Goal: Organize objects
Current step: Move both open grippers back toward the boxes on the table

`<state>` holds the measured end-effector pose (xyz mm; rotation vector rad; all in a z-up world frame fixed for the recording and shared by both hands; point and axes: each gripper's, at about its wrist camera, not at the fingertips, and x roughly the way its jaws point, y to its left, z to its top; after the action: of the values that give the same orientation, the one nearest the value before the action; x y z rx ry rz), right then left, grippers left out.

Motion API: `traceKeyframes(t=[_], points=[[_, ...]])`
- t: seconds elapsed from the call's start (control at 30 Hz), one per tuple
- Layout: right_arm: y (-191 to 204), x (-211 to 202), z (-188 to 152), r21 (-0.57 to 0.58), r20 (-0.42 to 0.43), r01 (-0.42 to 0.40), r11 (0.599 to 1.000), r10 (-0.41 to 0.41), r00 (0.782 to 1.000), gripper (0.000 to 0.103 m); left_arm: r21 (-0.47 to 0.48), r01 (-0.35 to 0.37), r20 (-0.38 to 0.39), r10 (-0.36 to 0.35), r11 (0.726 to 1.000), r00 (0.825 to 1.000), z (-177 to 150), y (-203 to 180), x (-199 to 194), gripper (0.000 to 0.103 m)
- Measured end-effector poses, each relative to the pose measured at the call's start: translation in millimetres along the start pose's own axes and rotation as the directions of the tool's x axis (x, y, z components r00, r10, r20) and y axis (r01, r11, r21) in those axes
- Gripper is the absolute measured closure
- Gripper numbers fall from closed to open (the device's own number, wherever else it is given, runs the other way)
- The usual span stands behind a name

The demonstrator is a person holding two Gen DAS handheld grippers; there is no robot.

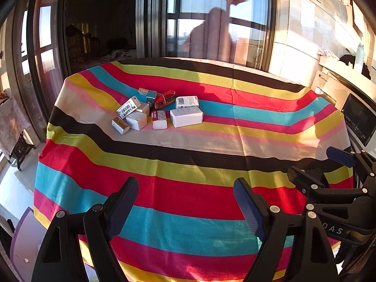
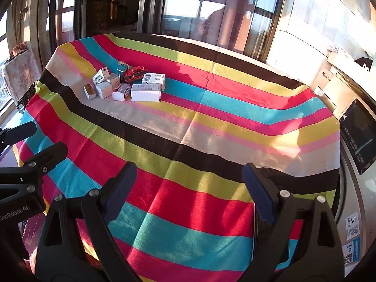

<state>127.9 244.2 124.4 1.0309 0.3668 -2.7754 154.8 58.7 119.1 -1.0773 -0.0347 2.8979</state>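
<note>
Far beyond left tool (image 1: 186,193): boxes (image 1: 159,114), well apart.

Sunlit windows (image 1: 211,23) (dark frames); tiled wall (image 1: 305,35)

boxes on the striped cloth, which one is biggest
The plain white box at the right front of the pile, just in front of the barcode-labelled box; its blank faces are larger than the other boxes'.

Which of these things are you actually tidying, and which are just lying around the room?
To tidy: large white box, barcode box, teal box, red cord, small white boxes.

Just there: striped cloth, dark screen, window.
</note>
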Motion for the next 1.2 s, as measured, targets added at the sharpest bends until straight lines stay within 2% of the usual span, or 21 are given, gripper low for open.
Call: traceKeyframes(t=[0.63, 1.2], points=[[35, 28, 3, -0.073, -0.049, -0.03, 0.997, 0.026, 0.998, 0.01, -0.057, -0.028, -0.05, 0.026, 0.998, 0.998, -9, 31, 24, 0.019], [59, 77, 13, -0.095, -0.125, -0.088, 0.992, 0.076, 0.989, 0.01, -0.082, -0.074, -0.137, 0.062, 0.994, 0.989, -8, 52, 63, 0.019]])
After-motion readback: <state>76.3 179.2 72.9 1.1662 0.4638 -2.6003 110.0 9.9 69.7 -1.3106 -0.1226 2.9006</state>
